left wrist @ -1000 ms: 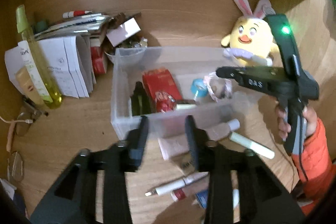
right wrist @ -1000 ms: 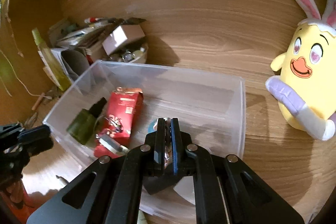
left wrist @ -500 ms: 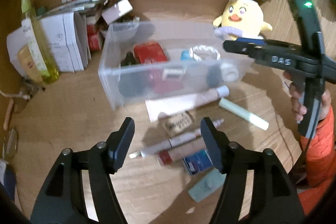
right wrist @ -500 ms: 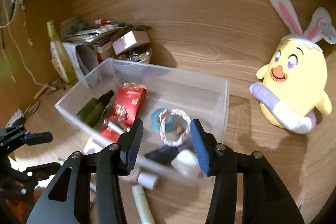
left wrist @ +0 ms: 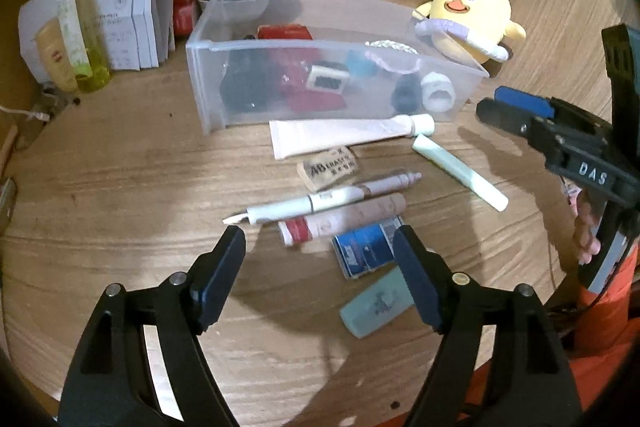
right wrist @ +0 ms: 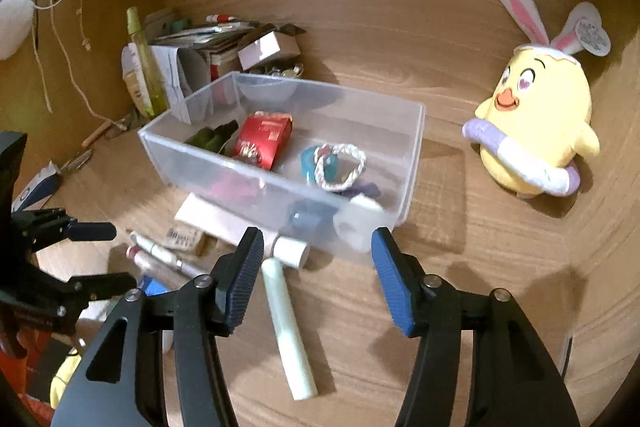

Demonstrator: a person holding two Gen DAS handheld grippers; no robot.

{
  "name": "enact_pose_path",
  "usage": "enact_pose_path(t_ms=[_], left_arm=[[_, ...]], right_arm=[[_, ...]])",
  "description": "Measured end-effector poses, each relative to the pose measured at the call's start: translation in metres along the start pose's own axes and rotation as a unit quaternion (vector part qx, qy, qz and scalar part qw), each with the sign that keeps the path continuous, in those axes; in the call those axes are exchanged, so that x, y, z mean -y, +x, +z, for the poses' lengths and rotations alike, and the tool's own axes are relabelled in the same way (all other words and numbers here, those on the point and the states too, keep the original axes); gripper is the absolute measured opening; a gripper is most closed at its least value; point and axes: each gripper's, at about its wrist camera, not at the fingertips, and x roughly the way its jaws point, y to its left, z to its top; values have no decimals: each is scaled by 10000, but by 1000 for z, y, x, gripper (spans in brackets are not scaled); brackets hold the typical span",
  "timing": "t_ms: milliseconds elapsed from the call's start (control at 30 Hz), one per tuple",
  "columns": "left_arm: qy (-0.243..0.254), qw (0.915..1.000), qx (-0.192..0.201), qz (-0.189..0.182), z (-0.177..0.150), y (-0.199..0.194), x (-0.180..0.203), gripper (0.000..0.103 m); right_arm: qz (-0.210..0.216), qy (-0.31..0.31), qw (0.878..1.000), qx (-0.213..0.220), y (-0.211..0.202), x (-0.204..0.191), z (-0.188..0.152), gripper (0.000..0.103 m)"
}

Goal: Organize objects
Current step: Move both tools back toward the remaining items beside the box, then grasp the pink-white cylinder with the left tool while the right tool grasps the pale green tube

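Pale green stick: long axis runs away from right gripper, just ahead, nearer it. Both right gripper and left gripper spread, empty.

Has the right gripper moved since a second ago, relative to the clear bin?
Yes. The right gripper has backed out of the clear bin; it was shut above the bin's inside, and now hangs open just outside the near wall.

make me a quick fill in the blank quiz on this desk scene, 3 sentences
1. The red packet lies inside the clear ____.
2. The jaws of the right gripper and the left gripper are both ____.
3. The plush chick sits ____ the bin, on the desk.

Missing words: bin; open; outside
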Motion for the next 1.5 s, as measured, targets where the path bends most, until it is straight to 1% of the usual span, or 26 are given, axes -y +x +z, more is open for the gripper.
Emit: enact_pose_path(t_ms=[167, 333, 467, 533, 633, 700, 800, 833, 900, 967, 1000, 1067, 1133, 1300, 1500], left_arm=[[88, 9999, -105, 36, 0, 8, 8, 79], [20, 9997, -249, -50, 5, 19, 9, 80], [11, 9996, -267, -2, 8, 24, 13, 90], [-34, 9997, -258, 20, 9, 27, 15, 92], [-54, 9996, -231, 167, 11, 30, 19, 92], [0, 9989, -220, 408, 12, 34, 23, 93], [158, 9974, -198, 680, 12, 40, 32, 93], [189, 9968, -185, 753, 12, 41, 34, 93], [184, 9963, -147, 828, 12, 43, 35, 93], [151, 9963, -100, 844, 12, 43, 35, 93], [138, 9963, -82, 845, 13, 43, 36, 92], [123, 9965, -43, 822, 13, 41, 35, 84], [88, 9974, -37, 715, 13, 39, 33, 84], [-54, 9985, 1, 553, 10, 33, 28, 84], [-35, 9979, 243, 593, 10, 16, 30, 84]], right_arm=[[48, -110, 9997, -208, 4, -5, -17, 53], [117, -244, 9988, -412, 11, -9, -31, 53], [142, -300, 9982, -500, 15, -10, -37, 53], [94, -297, 9983, -493, 15, -9, -40, 52], [163, -323, 9979, -537, 18, -10, -42, 52], [175, -371, 9976, -560, 20, -12, -43, 52], [175, -492, 9966, -637, 24, -14, -45, 43], [199, -507, 9963, -667, 26, -15, -44, 38], [218, -544, 9958, -710, 28, -16, -45, 33], [222, -582, 9952, -754, 31, -18, -45, 25], [256, -588, 9952, -744, 31, -18, -46, 24], [298, -601, 9949, -753, 31, -18, -46, 17], [365, -573, 9948, -755, 30, -18, -46, 14], [397, -482, 9954, -729, 29, -14, -45, 14], [471, -331, 9969, -530, 14, -12, -42, 14]])
